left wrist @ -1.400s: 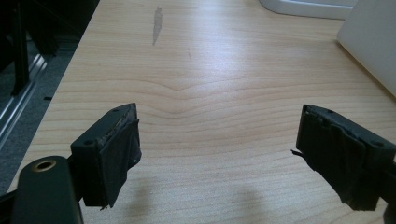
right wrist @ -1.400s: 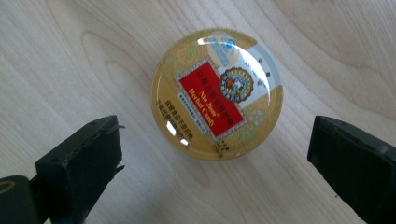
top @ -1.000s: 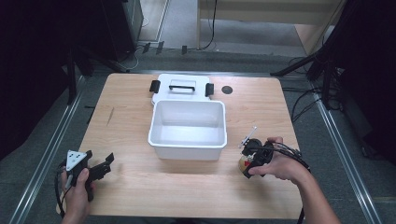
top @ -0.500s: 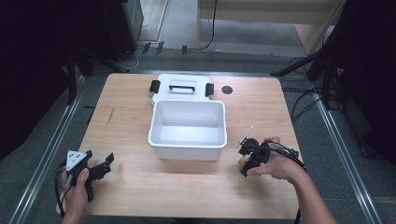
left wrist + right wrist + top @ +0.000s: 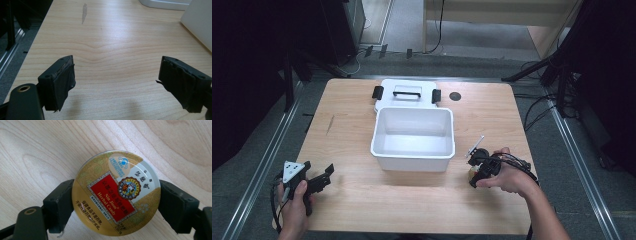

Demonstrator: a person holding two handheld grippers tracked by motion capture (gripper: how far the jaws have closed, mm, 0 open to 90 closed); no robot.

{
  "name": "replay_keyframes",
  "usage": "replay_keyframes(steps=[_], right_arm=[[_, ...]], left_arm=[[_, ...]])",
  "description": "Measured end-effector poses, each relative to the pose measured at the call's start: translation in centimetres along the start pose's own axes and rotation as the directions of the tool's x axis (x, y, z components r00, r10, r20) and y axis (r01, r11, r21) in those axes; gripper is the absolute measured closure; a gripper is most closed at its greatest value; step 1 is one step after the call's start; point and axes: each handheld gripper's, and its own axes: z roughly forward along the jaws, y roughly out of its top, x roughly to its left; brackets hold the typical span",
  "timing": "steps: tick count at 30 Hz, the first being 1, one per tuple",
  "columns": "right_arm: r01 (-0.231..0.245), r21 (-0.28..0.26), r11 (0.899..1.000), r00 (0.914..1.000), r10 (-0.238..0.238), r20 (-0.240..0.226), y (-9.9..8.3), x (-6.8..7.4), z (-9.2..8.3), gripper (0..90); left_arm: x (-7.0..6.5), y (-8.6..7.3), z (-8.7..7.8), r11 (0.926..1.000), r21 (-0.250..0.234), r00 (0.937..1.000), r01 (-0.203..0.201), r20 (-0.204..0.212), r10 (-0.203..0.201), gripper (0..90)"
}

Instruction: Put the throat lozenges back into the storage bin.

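Here the right gripper (image 5: 116, 202) is squeezing a round gold candy tin (image 5: 116, 192) between its two jaws, seemingly flat on the wooden table (image 5: 362, 205) right of the white bin (image 5: 413, 137), while the left gripper (image 5: 125, 82) is hovering wide open and empty near the table's front left corner.

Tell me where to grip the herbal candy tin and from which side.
Grip the round herbal candy tin across its rim, at opposite points of its widest span, coming from above. It lies flat on the wooden table, lid up, so the thin curved side wall is the only edge to pinch. The right claw already brackets it this way.
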Motion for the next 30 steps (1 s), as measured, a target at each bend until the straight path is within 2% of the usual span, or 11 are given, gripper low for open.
replay_keyframes(steps=[8,12,30], right_arm=[[0.005,-0.002,1.0,0.9994,-0.005,-0.034,0.1,-0.4,-0.6,20.4],[0.007,-0.012,1.0,0.9991,-0.007,-0.042,0.3,-0.6,-1.6,20.4],[0.068,-0.053,0.996,0.9952,-0.072,-0.067,1.6,-1.4,-6.1,20.4]], left_arm=[[0.0,0.0,0.0,1.0,-0.001,1.0,0.001,-0.001,-0.001,14.1],[0.0,0.0,0.0,1.0,-0.001,1.0,0.0,0.0,0.0,14.1],[0.0,0.0,0.0,1.0,-0.002,1.0,0.001,-0.001,-0.001,14.1]])
